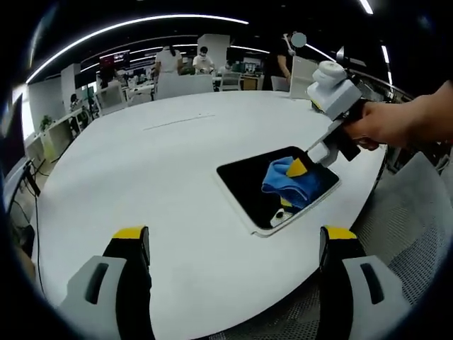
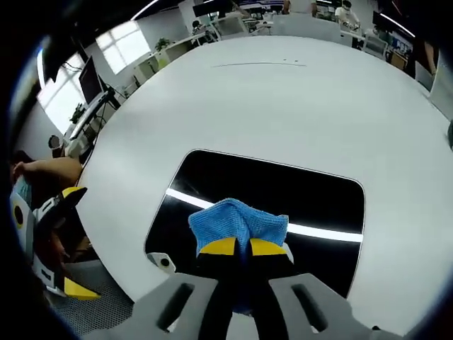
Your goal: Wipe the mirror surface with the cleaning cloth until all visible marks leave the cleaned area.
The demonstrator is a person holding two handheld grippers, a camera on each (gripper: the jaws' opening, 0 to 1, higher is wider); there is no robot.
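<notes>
We are in the middle of the wiping step, by our reading. The mirror [image 2: 297, 195] lies flat on the round white table [image 2: 283, 99], near the edge closest to us, its dark glass carrying the bright streak of a ceiling light. In the right gripper view, the right gripper [image 2: 236, 246] has its yellow-tipped jaws pressed together on a bunched fold of the blue cloth [image 2: 237, 219], and the cloth sits on the glass toward the mirror's near edge. The left gripper view shows the same thing from the side: the cloth [image 1: 297, 185] resting on the mirror [image 1: 244, 180], the right gripper [image 1: 297, 168] angled down onto it, and a hand [image 1: 386, 126] behind it. The left gripper [image 1: 233, 234] is held back over bare table, well apart from the mirror, with its jaws spread and nothing between them. We cannot make out any marks on the glass from here; the surface is too dark and reflective to judge. The next move, as we see it, calls for dragging the cloth across the rest of the glass with steady downward pressure, keeping the pinch firm so the fold does not slip, and keeping the mirror from sliding toward the table edge.
</notes>
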